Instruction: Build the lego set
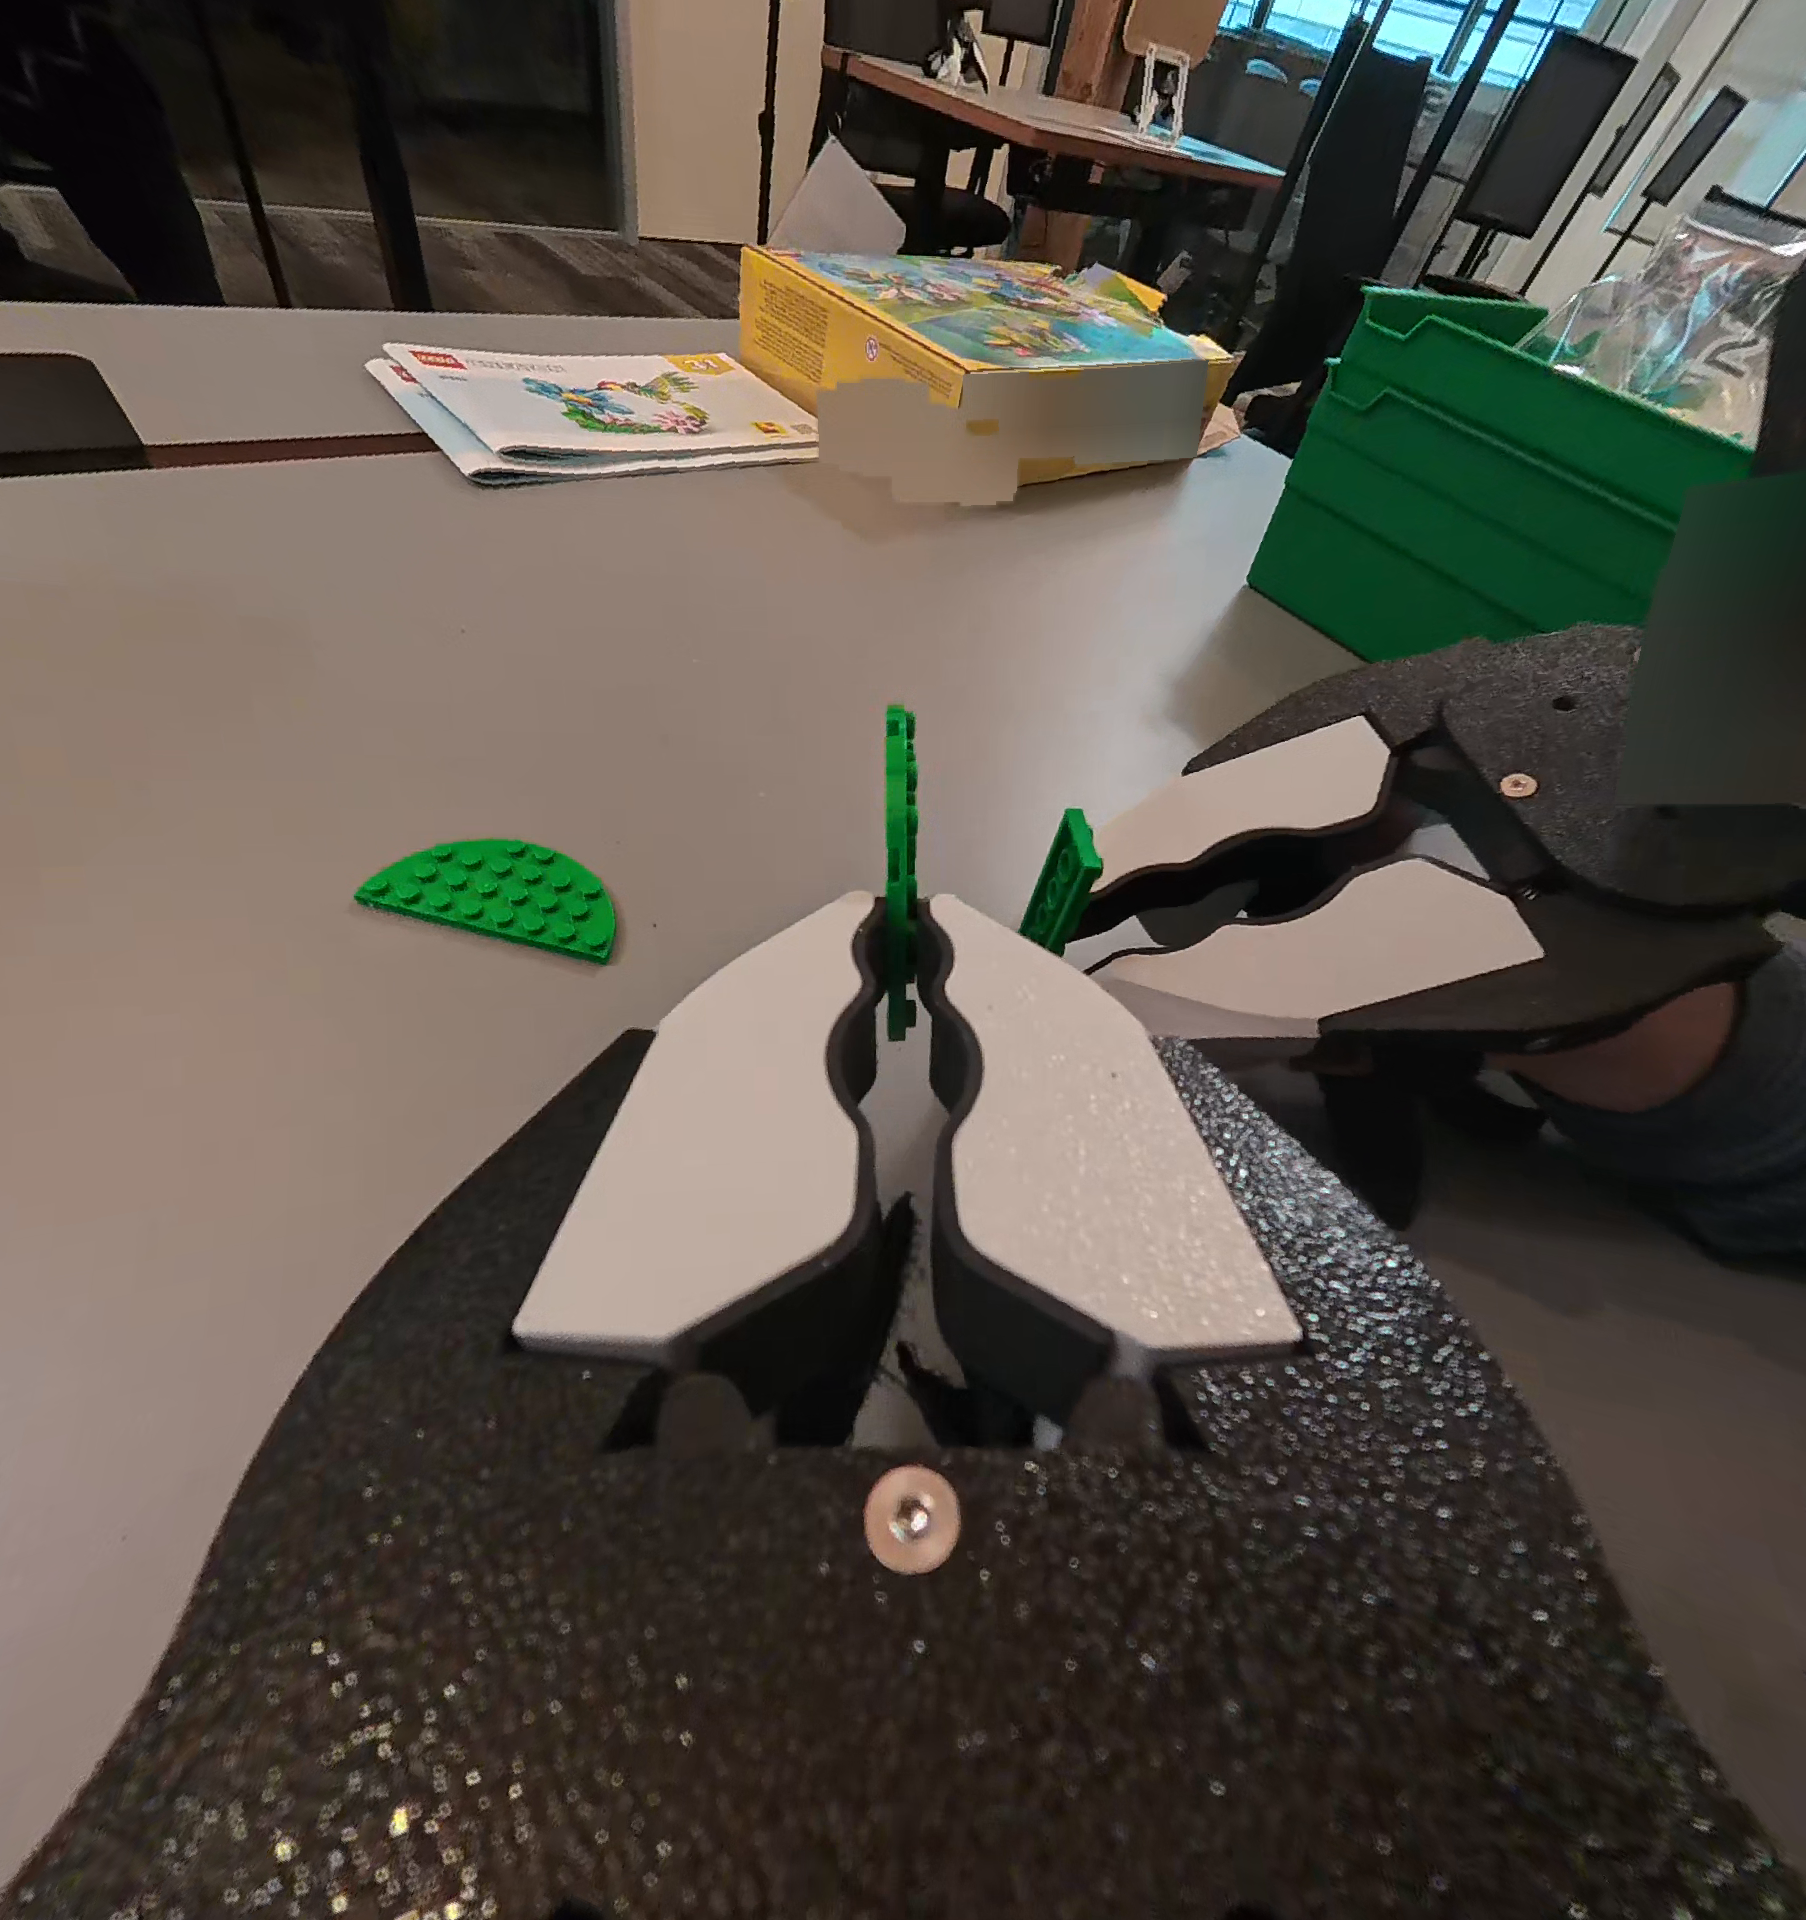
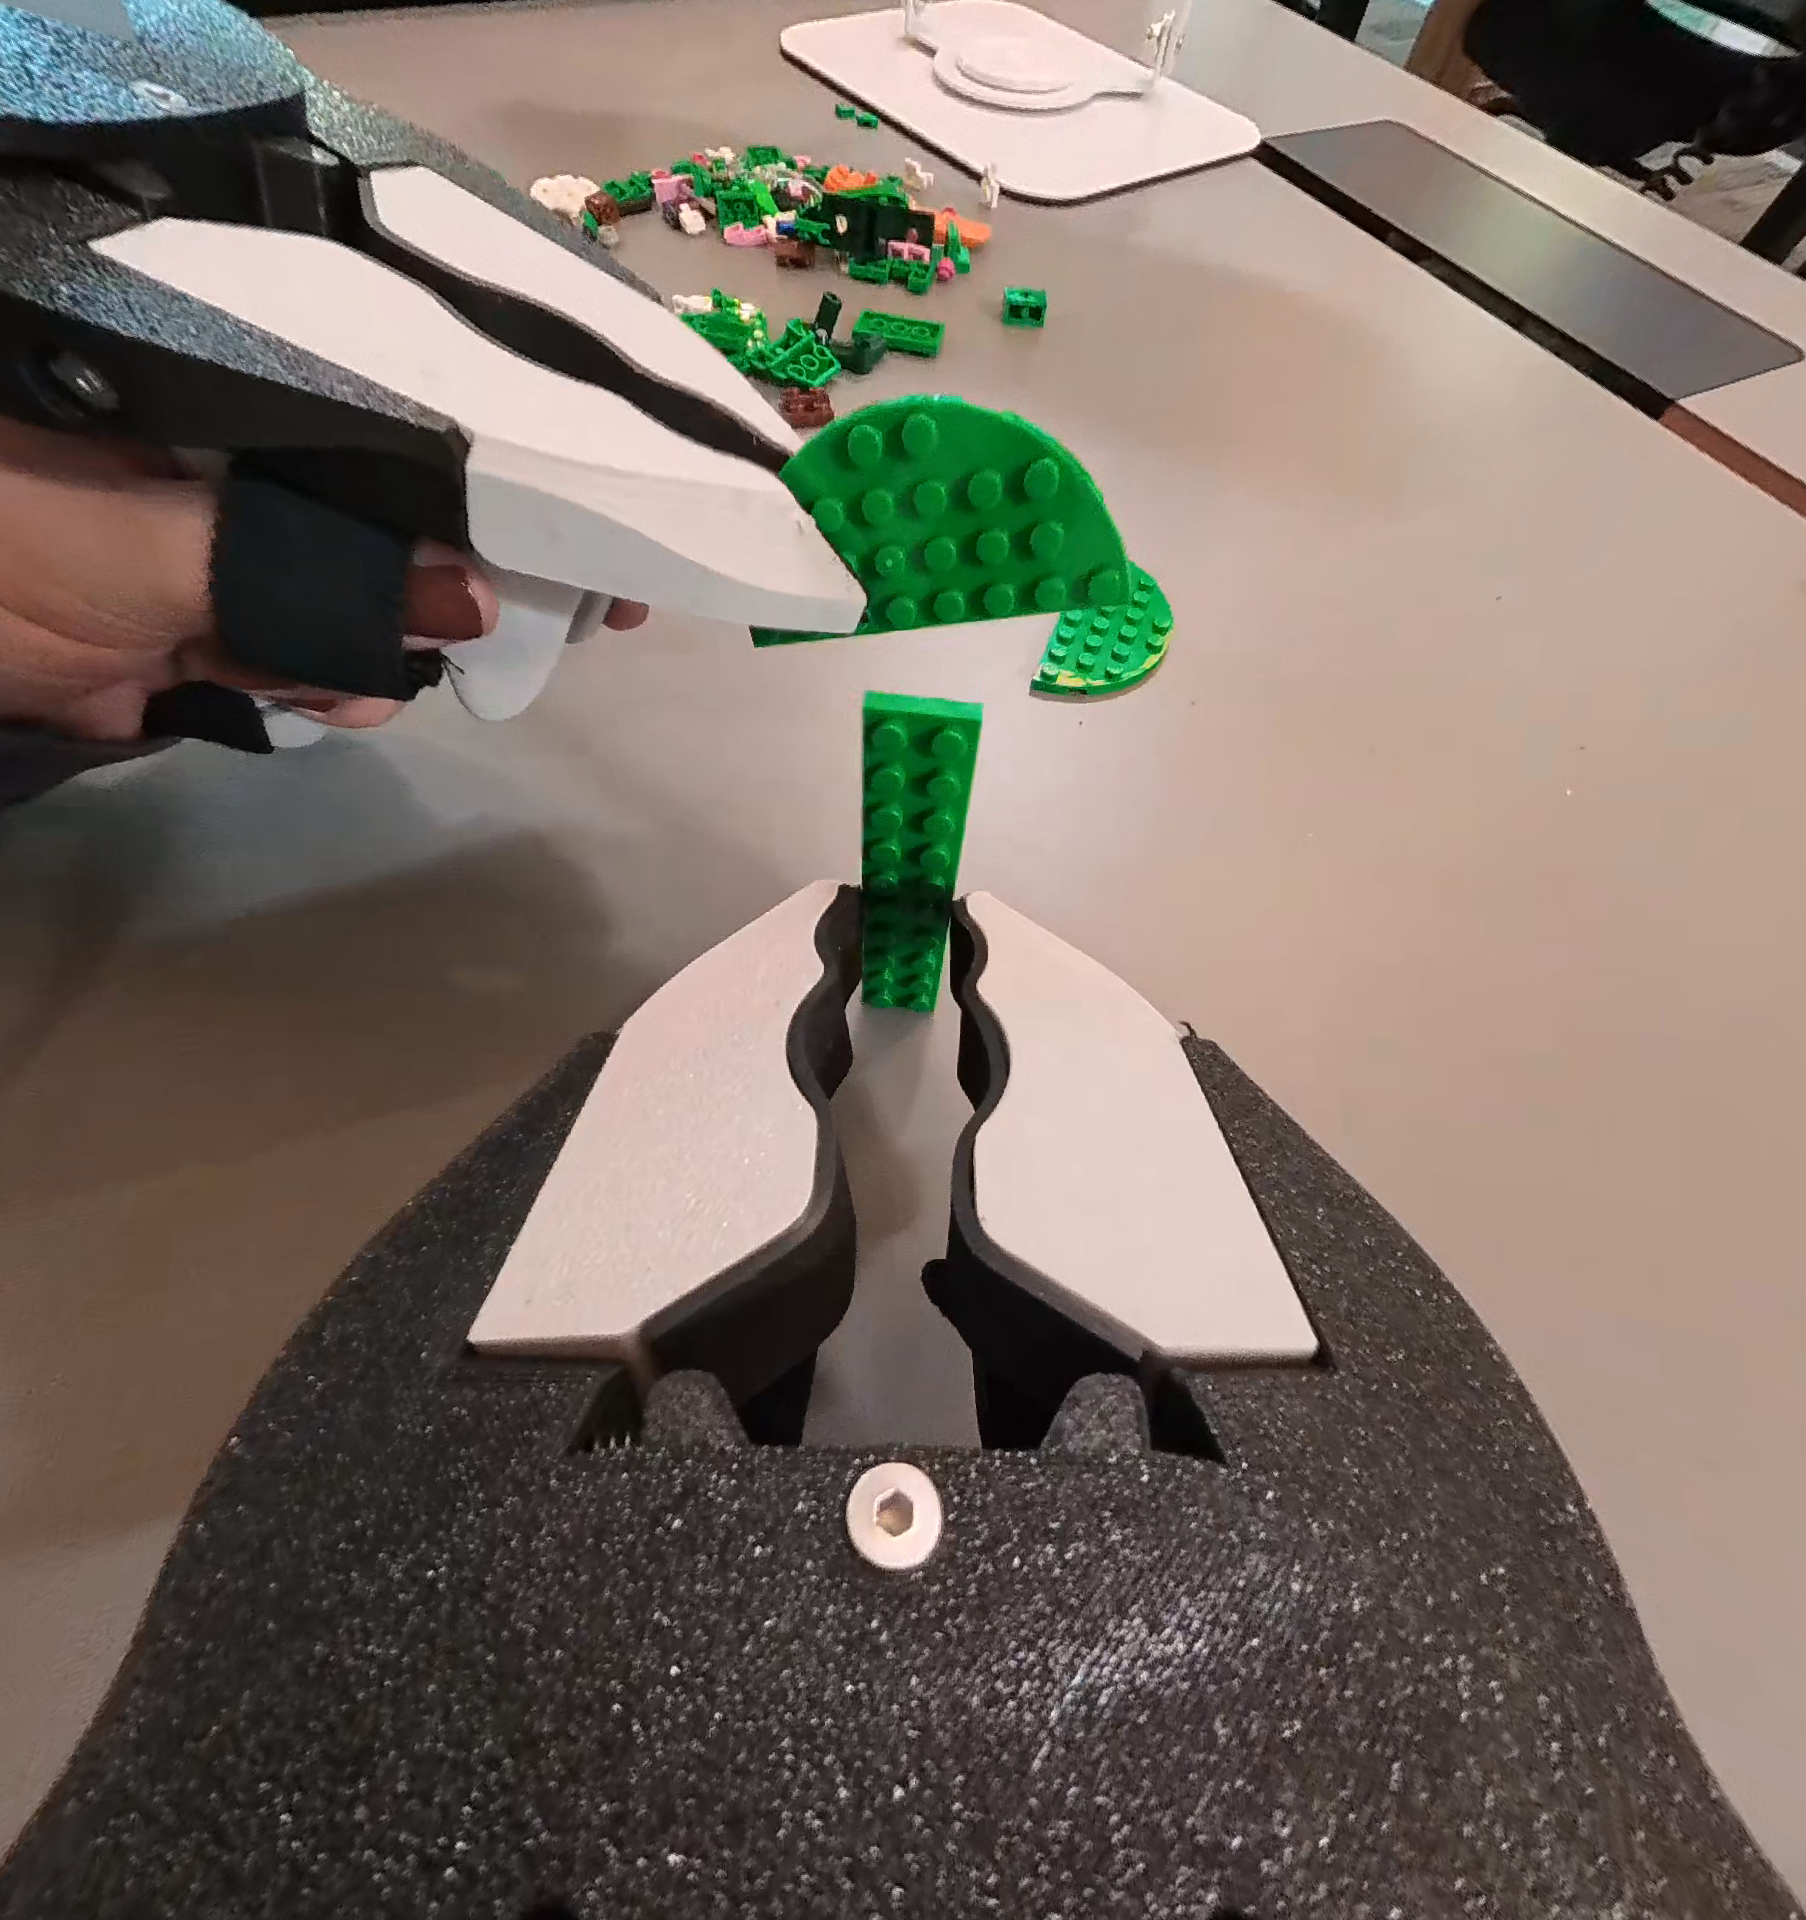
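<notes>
My left gripper [image 1: 904,920] is shut on a green half-round plate [image 1: 899,821], held upright and edge-on above the grey table [image 1: 359,675]. In the right wrist view this plate [image 2: 966,520] faces me with its studs, gripped at its left by the left gripper [image 2: 821,535]. My right gripper [image 2: 904,904] is shut on a long green plate [image 2: 920,790], studs up, pointing at the half-round plate's straight lower edge with a small gap. It also shows in the left wrist view [image 1: 1063,883], held by the right gripper [image 1: 1091,920]. A second green half-round plate [image 1: 488,899] [image 2: 1112,644] lies flat on the table.
A pile of loose bricks [image 2: 805,218] lies beyond the plates, with a white mat and stand [image 2: 1024,94] and a dark panel [image 2: 1533,260] behind. An instruction booklet [image 1: 598,416], a yellow box [image 1: 961,343] and a green bin [image 1: 1450,488] stand at the far side. There is about 5 cm between the tips of the two grippers.
</notes>
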The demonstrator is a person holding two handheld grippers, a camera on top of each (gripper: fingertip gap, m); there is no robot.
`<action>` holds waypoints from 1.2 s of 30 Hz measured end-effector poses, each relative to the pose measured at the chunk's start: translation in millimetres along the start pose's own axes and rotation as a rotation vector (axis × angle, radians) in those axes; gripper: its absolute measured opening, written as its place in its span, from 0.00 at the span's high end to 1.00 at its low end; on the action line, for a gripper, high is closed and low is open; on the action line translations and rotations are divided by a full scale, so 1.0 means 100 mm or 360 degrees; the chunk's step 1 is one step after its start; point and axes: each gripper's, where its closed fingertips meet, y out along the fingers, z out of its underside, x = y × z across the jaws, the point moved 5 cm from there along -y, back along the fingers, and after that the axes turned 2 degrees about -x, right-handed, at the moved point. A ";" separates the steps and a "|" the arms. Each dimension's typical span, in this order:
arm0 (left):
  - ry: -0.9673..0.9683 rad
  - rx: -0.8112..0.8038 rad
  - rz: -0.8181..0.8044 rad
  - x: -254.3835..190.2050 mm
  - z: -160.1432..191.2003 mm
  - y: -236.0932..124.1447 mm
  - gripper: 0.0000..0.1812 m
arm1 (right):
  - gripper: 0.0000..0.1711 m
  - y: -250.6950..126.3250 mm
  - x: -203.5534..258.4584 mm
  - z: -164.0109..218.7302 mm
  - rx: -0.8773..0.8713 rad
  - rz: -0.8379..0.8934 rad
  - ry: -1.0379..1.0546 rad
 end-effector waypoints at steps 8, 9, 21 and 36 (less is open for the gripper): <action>0.0002 -0.0001 0.0033 -0.03 -0.01 0.01 0.98 | 0.91 -0.02 -0.02 0.02 0.0011 0.0012 0.0017; 0.0000 -0.0002 0.0036 -0.03 -0.01 0.02 0.98 | 0.90 -0.01 -0.02 0.02 0.0016 0.0012 0.0017; -0.0014 0.0011 0.0068 -0.04 0.00 0.04 0.98 | 0.91 0.00 -0.01 0.03 0.0042 -0.0016 0.0028; 0.0355 0.0274 0.0350 -0.04 0.04 0.06 0.98 | 0.77 -0.44 -0.04 0.26 0.0309 -0.0141 0.0232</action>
